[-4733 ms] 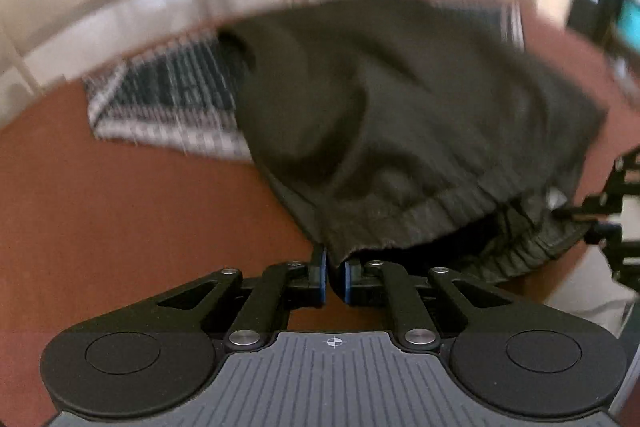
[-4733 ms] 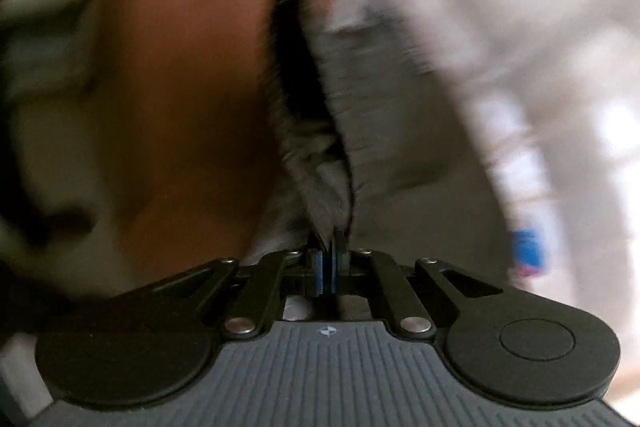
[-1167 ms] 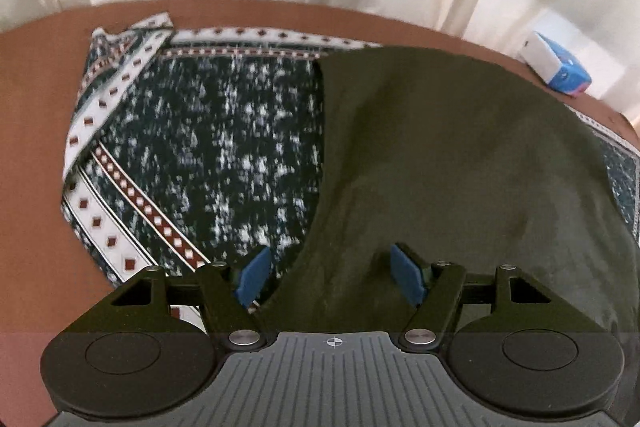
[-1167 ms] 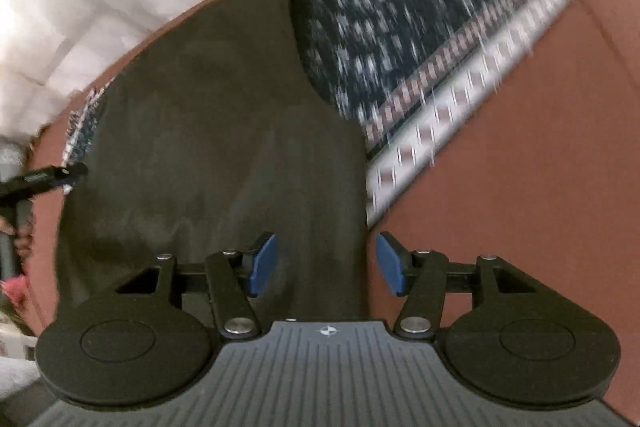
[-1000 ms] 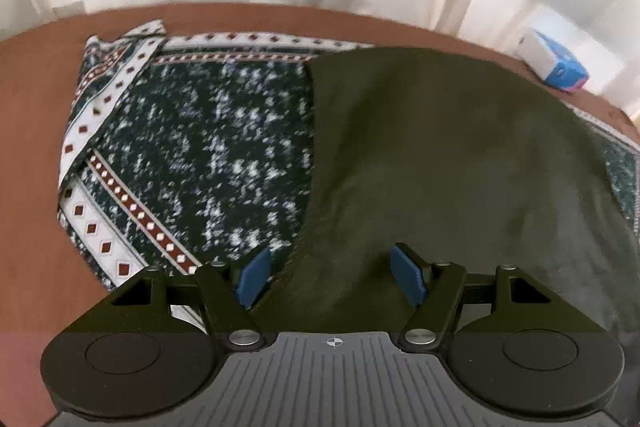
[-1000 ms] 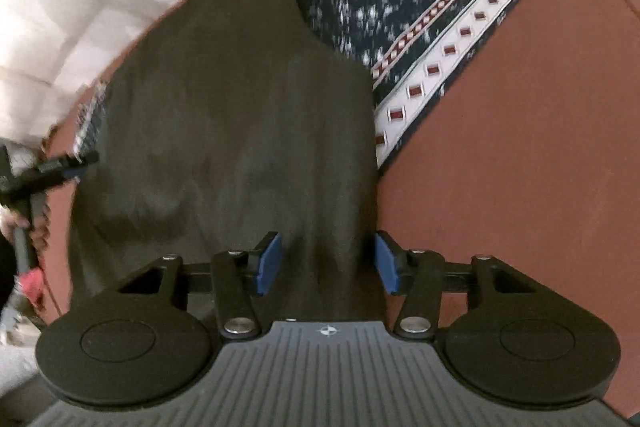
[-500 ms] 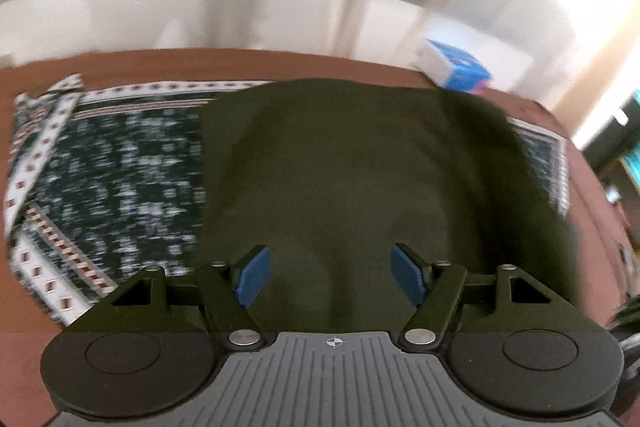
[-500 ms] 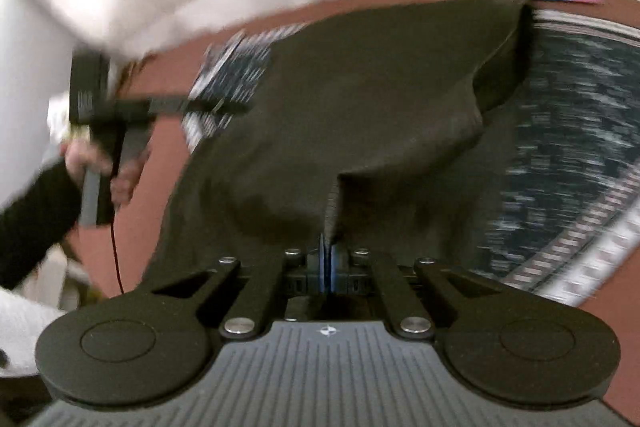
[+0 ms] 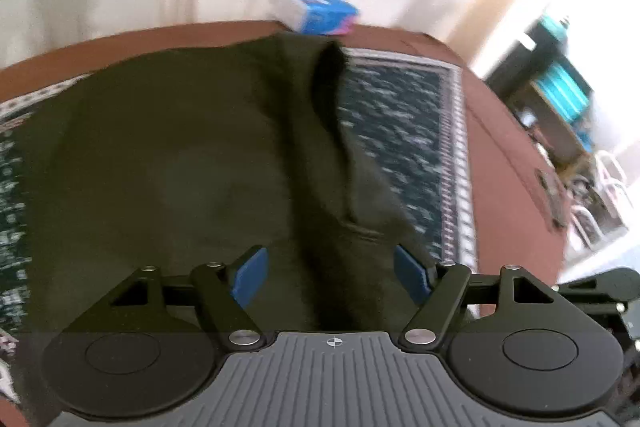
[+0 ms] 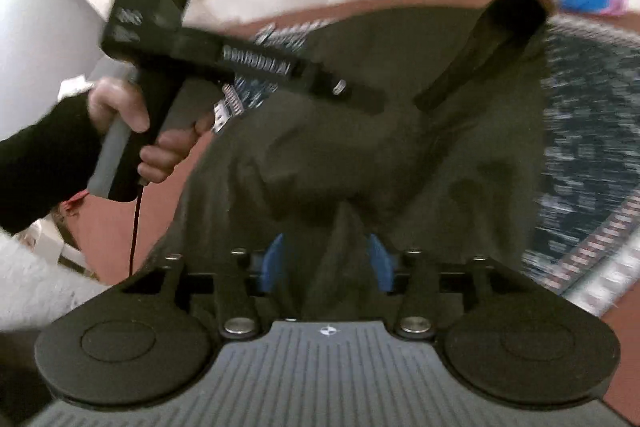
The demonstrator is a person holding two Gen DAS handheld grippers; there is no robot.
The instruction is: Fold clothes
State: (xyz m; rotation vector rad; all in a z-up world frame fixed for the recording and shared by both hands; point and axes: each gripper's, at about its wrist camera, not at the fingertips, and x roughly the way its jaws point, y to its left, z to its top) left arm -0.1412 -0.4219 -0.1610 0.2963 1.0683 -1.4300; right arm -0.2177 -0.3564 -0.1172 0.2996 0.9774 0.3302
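No readable text; the blue box's (image 9: pixel 320 9) printing is blurred.

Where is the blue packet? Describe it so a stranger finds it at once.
Start at the brown table, where a dark olive garment lies on a patterned cloth. Past the garment's far edge sits the blue packet. It is the only bright blue, boxy thing there.
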